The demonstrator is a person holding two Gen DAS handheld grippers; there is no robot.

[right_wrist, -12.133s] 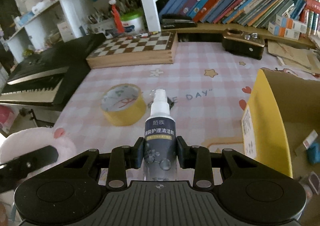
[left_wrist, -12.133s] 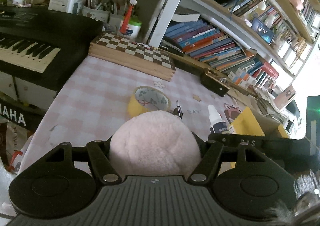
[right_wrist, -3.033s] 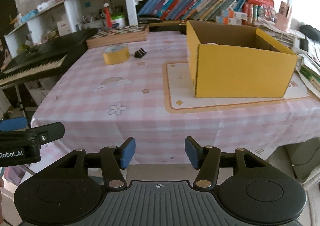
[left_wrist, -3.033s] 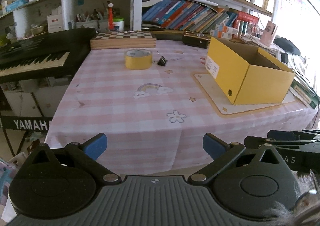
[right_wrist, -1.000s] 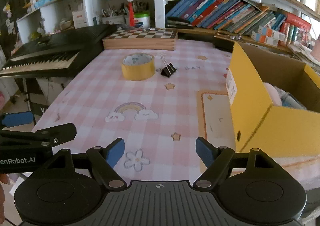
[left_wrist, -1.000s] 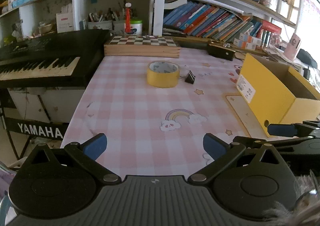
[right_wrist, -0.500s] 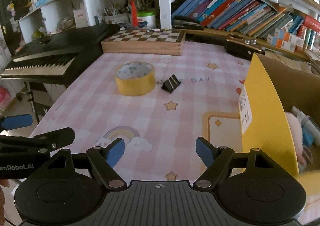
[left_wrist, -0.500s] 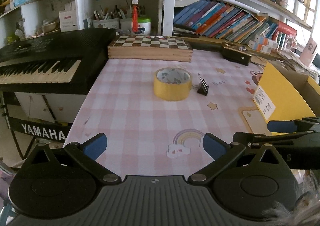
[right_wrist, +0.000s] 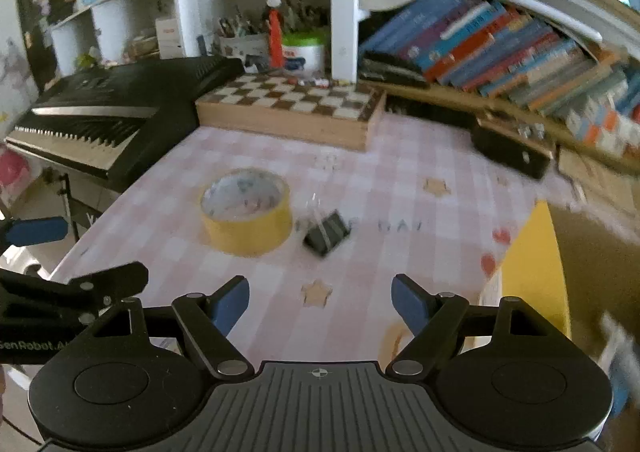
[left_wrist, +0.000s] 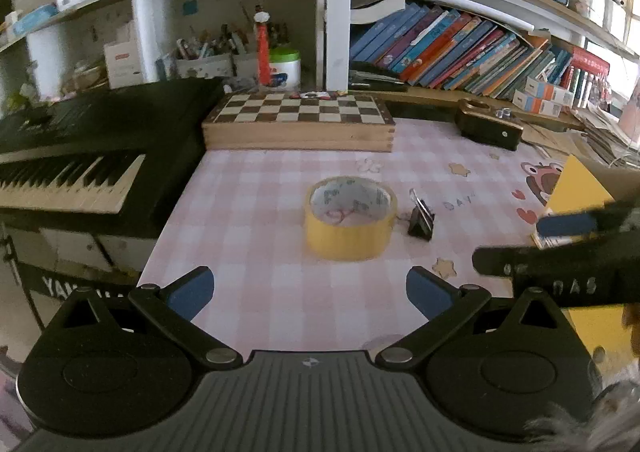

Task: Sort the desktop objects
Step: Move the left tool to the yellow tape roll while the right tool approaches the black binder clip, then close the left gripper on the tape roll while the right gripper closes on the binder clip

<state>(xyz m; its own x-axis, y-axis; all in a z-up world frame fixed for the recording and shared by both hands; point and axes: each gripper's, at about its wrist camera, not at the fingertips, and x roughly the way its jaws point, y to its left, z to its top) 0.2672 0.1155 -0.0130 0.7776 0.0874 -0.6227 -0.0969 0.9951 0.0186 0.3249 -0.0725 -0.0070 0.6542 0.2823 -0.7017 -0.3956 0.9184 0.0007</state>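
Both sets of jaws are spread wide with nothing between them: the left gripper (left_wrist: 310, 292) and the right gripper (right_wrist: 320, 302) are each hanging over the near part of the table (left_wrist: 256, 212), blue pads apart and only the pink checked cloth showing in the gap. The stuff left to sort is sitting out in the middle of the table: a roll of yellow tape (left_wrist: 351, 218) lying flat with its hole facing up, and a small black binder clip (left_wrist: 420, 221) just beside it on the right, not quite touching as far as I can tell. In the right wrist view the tape (right_wrist: 246, 212) is ahead and a bit left of the pads, and the clip (right_wrist: 326, 238) is almost straight ahead. The yellow box (right_wrist: 532, 272) is off at the right edge of the table; this view is pretty blurry there so I can't make out what's inside. Further back there's a wooden chessboard (left_wrist: 298, 124) against the shelves, and a black keyboard (left_wrist: 80, 156) runs along the left.
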